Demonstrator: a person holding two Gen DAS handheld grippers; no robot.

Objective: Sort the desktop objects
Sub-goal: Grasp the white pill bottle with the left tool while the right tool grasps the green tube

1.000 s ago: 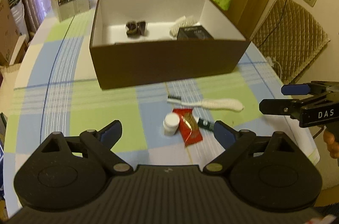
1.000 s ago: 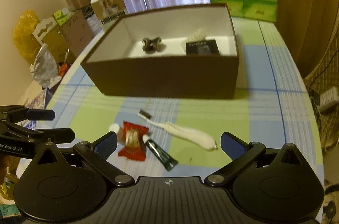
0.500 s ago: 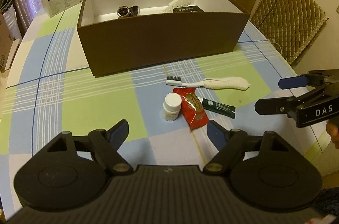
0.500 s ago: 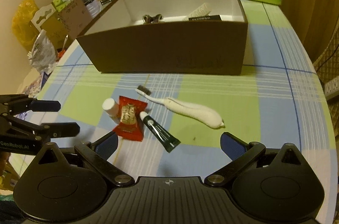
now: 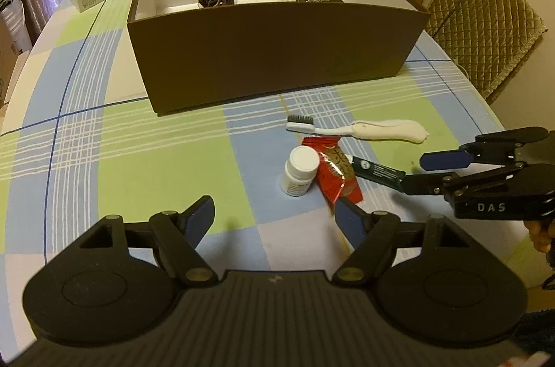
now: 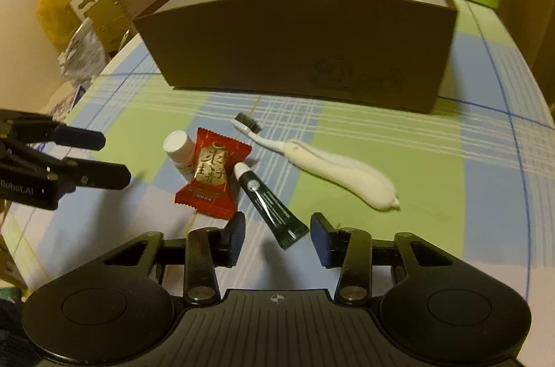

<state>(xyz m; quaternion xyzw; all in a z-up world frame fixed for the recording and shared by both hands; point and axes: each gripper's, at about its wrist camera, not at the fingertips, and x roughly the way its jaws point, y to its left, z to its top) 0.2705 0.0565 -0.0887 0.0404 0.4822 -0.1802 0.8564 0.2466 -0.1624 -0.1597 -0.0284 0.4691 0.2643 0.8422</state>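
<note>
Nearest, the right tongs (image 6: 276,237) stand released, straddling the tube's (image 6: 269,204) crimped end; its long axis runs away toward the box (image 6: 312,48). Left tongs (image 5: 274,221), also released, hover short of the bottle (image 5: 300,171).

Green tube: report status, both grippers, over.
Right gripper open, flat end of green tube between its fingers, not clamped. Left gripper open, empty. Red packet beside the tube's cap end.
</note>
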